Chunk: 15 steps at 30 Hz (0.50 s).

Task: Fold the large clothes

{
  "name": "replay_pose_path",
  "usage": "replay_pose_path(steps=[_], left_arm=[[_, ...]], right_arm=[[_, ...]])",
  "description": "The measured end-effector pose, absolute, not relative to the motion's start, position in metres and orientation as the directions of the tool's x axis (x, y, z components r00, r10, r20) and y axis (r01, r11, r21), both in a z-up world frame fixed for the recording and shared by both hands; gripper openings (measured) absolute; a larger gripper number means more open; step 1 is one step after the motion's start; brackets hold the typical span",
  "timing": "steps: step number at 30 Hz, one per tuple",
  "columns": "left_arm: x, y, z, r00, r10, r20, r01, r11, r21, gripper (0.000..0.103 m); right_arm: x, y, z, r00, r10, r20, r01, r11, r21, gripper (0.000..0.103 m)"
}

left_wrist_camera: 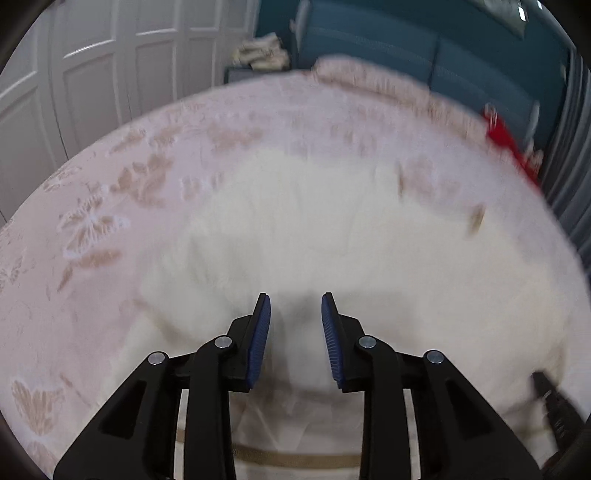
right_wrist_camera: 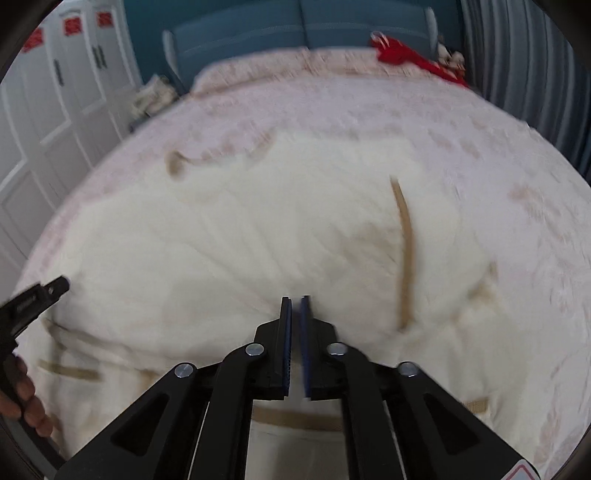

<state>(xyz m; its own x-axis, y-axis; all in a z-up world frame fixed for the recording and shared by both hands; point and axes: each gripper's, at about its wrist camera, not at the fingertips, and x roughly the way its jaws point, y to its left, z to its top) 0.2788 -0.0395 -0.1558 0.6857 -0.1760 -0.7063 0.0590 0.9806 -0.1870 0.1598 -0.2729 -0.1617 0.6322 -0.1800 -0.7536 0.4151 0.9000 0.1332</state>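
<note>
**Ana:** Right, where does the garment lie?

**Ben:** Spread over the middle of the bed (right_wrist_camera: 480, 122), on its pink patterned cover. It is a large cream garment (right_wrist_camera: 240, 236) with tan trim; one tan strap (right_wrist_camera: 406, 251) runs down its right part in the right wrist view. Both views are blurred, so I cannot make out the finer folds.

**Ana:** And the left gripper (left_wrist_camera: 295, 332)?

**Ben:** Its jaws stand well apart, blue pads facing each other, with cream cloth (left_wrist_camera: 332, 229) seen in the gap between them. Whether the pads touch the cloth I cannot tell. From the right wrist view, that same gripper (right_wrist_camera: 55, 286) pokes in at the left edge, over the garment's near left part, with the person's hand (right_wrist_camera: 22, 387) on its handle.

**Ana:** The right gripper (right_wrist_camera: 295, 332)?

**Ben:** Jaws drawn close together, only a thin slit between the pads, and a fold of the cream cloth appears pinched in it near the garment's front edge.

**Ana:** Anything else around?

**Ben:** A red item (right_wrist_camera: 406, 55) lies at the far right corner of the bed, near the blue headboard (right_wrist_camera: 295, 26). White closet doors (left_wrist_camera: 92, 74) stand to the left.
</note>
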Motion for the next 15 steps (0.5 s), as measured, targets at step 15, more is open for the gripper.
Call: replay_pose_path(steps=[15], left_arm=[[0.424,-0.041,-0.17,0.67,-0.117,-0.733,-0.056,0.977,-0.207,0.044]], right_arm=[[0.389,-0.204,-0.152,0.685,-0.03,-0.728,0.176,0.976,0.125,0.049]])
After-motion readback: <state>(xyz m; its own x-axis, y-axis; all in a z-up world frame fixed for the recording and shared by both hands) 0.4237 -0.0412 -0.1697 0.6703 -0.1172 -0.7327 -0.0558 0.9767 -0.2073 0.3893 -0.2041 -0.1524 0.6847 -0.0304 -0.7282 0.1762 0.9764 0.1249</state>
